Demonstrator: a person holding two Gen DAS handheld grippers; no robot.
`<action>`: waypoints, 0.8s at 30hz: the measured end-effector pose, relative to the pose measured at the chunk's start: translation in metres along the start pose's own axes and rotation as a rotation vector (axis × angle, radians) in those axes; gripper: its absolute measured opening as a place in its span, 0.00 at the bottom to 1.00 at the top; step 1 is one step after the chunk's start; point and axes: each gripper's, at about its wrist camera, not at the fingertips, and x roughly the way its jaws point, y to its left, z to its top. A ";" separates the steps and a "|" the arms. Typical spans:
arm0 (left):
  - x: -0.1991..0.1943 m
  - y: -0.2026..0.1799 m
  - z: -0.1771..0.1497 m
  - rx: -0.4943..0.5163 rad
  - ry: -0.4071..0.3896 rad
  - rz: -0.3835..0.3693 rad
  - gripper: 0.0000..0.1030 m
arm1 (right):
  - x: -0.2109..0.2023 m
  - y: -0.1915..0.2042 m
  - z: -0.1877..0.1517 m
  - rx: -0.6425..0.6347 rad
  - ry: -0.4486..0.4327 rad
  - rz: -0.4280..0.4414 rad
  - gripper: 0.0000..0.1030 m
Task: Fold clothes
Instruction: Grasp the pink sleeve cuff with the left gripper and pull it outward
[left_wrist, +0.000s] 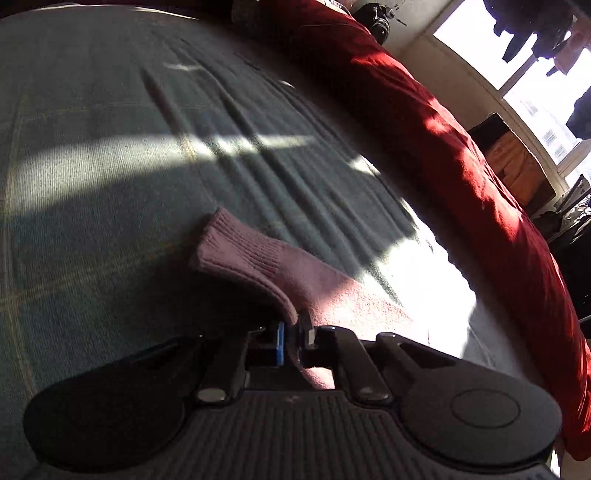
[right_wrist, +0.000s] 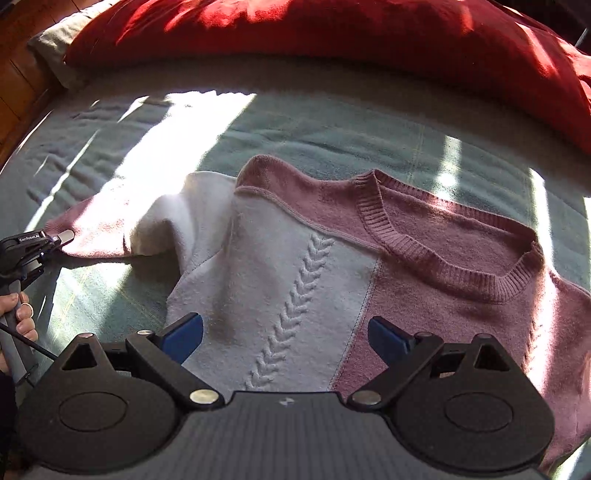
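**Left gripper pinches a sweater cuff; right gripper waits open above the body**

A pink and white knitted sweater (right_wrist: 332, 266) lies front-up on a grey-green blanket (right_wrist: 332, 122), a red duvet (right_wrist: 332, 33) bunched behind it; the neckline (right_wrist: 443, 243) faces the duvet, so the body's long axis runs from the camera toward the far side, while one sleeve (right_wrist: 122, 225) stretches out sideways to the left. The left gripper (left_wrist: 293, 336) is clamped on that sleeve's ribbed cuff (left_wrist: 236, 243) — jaws fully closed on the knit; a person's hand (right_wrist: 20, 314) holds its handle. The right gripper (right_wrist: 286, 336) hovers over the sweater's middle, jaws wide apart, holding nothing. Risks, as a judgement: the thin pinch may slip off the soft cuff when pulled; dragging the sleeve across could tug the unpinned body askew — leaving a crooked fold.
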 end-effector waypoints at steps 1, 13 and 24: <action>-0.003 -0.001 0.004 0.014 -0.014 0.003 0.04 | 0.001 -0.001 -0.001 -0.003 0.003 -0.001 0.95; -0.031 -0.008 0.053 0.132 -0.136 0.048 0.04 | 0.011 -0.005 -0.007 0.002 0.029 0.002 0.95; -0.022 -0.008 0.071 0.232 -0.160 0.126 0.11 | 0.015 -0.001 -0.012 -0.016 0.049 0.023 0.95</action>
